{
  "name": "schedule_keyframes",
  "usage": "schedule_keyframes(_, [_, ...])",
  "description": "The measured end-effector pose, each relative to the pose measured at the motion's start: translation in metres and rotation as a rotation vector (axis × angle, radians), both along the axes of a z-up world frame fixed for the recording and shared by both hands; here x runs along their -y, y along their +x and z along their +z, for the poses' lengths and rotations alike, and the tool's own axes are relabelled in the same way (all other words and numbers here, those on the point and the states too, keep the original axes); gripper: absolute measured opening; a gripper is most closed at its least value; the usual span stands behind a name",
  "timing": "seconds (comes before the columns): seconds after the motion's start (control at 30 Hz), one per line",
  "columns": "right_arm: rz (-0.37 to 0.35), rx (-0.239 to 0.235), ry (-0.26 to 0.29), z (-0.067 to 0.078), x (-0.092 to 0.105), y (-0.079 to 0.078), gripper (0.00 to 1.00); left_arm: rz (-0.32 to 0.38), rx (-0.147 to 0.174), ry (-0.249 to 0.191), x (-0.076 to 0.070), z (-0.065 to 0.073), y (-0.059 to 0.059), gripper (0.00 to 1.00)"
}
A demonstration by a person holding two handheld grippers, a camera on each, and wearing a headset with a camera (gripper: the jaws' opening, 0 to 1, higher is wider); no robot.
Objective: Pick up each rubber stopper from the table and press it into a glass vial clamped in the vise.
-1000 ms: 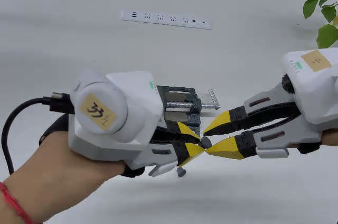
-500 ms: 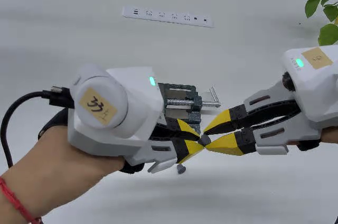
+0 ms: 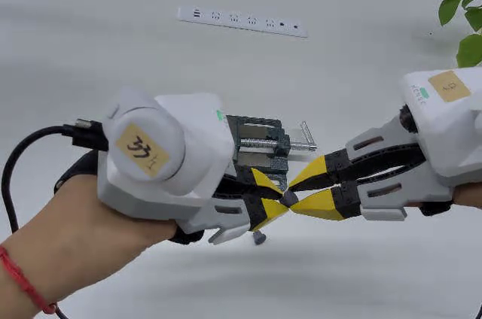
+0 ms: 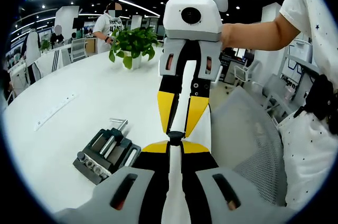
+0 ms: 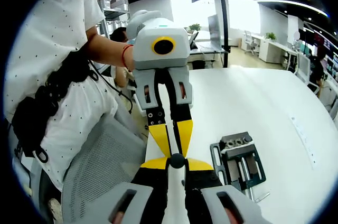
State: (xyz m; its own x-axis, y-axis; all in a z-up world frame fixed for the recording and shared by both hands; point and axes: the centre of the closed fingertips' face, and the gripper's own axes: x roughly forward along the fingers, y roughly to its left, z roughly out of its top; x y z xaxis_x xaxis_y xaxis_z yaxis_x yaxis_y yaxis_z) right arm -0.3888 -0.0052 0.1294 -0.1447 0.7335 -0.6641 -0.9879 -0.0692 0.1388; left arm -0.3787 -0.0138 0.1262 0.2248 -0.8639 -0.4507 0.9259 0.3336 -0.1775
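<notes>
The left tool [image 3: 283, 199] and right tool [image 3: 295, 198] meet tip to tip above the white tabletop [image 3: 361, 71]. Both are nearly closed, pinching one small dark grey rubber stopper [image 3: 289, 198] from opposite sides (it hangs in mid-air). The dark metal vise [image 3: 260, 150] sits just behind them, and a second grey stopper [image 3: 258, 238] lies on the tabletop below.

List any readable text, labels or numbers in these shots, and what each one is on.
"33": handwritten on the tan sticker on the back of the left gripper; the mark under it is unclear.
Second tan sticker, on the right gripper: one handwritten mark, too blurred to read.
Small print beside it: too small to read.
Power strip, vise, stopper: no readable text.
</notes>
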Motion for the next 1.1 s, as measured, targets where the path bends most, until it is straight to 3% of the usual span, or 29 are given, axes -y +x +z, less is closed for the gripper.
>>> schedule_keyframes(0.57, [-0.002,0.001,-0.018,0.002,-0.009,0.007,0.06,0.056,0.019,-0.052,-0.017,0.005,0.007,0.08])
schedule_keyframes(0.83, [-0.031,0.021,-0.025,0.009,-0.018,0.023,0.06,0.135,0.032,-0.072,-0.045,0.003,0.014,0.16])
schedule_keyframes(1.1, [-0.08,0.05,-0.041,0.008,-0.035,0.049,0.06,0.217,0.05,-0.097,-0.076,-0.001,0.025,0.26])
